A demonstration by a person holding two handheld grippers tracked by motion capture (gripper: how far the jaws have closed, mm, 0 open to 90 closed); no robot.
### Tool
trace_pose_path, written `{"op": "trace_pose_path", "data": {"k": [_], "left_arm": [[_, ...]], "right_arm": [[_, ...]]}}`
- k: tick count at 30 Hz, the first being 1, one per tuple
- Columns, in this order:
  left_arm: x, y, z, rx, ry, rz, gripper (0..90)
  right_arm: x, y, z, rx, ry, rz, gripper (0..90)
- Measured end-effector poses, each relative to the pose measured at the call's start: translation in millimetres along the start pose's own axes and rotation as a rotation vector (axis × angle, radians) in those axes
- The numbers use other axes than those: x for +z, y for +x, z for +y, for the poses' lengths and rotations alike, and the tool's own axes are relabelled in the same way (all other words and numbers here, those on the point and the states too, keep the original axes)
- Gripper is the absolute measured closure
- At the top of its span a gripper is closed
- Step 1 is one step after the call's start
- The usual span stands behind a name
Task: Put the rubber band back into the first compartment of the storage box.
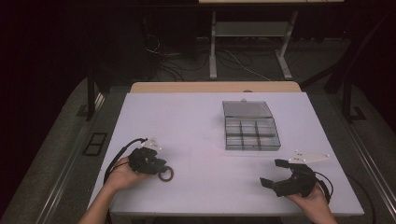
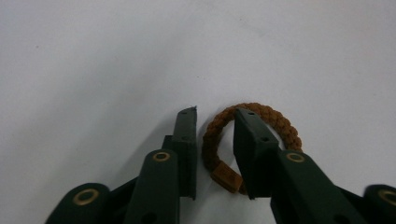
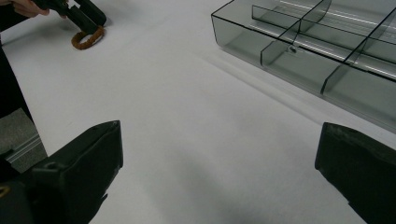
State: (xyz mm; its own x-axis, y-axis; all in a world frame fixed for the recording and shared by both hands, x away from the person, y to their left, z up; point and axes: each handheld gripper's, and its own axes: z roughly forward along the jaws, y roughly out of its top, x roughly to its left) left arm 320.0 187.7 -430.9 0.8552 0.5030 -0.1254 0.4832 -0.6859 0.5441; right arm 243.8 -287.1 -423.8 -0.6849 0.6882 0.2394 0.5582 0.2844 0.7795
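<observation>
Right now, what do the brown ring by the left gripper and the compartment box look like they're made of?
Brown ring: likely braided cord or leather, matte, with a woven plait and flat tag. Compartment box: looks like smoky clear plastic, glossy; dividers show through its walls.

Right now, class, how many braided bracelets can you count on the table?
1. The brown braided bracelet lies on the white table at the left gripper, one jaw outside its band, one inside.

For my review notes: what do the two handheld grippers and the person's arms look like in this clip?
Both the left gripper and the right gripper are black, each with two flat-faced, blocky jaws. In the left gripper view the jaw links carry brass-coloured rivets, and small screw holes dot the jaw faces. Each gripper bears a pale grey three-cornered plate on top and trails a black cable. The forearms are bare, with no sleeves in view.
</observation>
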Motion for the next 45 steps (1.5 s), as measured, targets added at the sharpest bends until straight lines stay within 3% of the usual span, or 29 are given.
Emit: {"op": "trace_pose_path", "data": {"k": [6,17,20,26,34,45], "left_arm": [[0.1,0.7,-0.8,-0.008,0.004,-0.018,81.0],[-2.0,3.2,-1.2,-0.027,0.001,-0.032,83.5],[-5.1,3.9,-1.8,-0.050,-0.018,-0.037,83.5],[-13.0,6.8,-2.1,-0.066,-0.083,-0.041,83.8],[-20.2,8.5,-1.1,-0.075,-0.133,-0.046,84.0],[-34.7,11.2,7.7,-0.080,-0.173,-0.034,84.0]], "right_arm": [[0.4,0.2,-0.1,0.001,0.004,0.004,1.1],[0.1,0.1,-0.2,0.006,0.004,0.005,1.1],[0.2,0.0,-0.3,0.006,0.004,0.004,1.1],[1.1,-0.2,-0.3,0.005,0.005,0.003,1.1],[2.1,-0.4,-0.1,0.001,0.006,0.006,1.1],[1.3,-0.9,-0.1,0.009,0.006,0.005,1.2]]}}
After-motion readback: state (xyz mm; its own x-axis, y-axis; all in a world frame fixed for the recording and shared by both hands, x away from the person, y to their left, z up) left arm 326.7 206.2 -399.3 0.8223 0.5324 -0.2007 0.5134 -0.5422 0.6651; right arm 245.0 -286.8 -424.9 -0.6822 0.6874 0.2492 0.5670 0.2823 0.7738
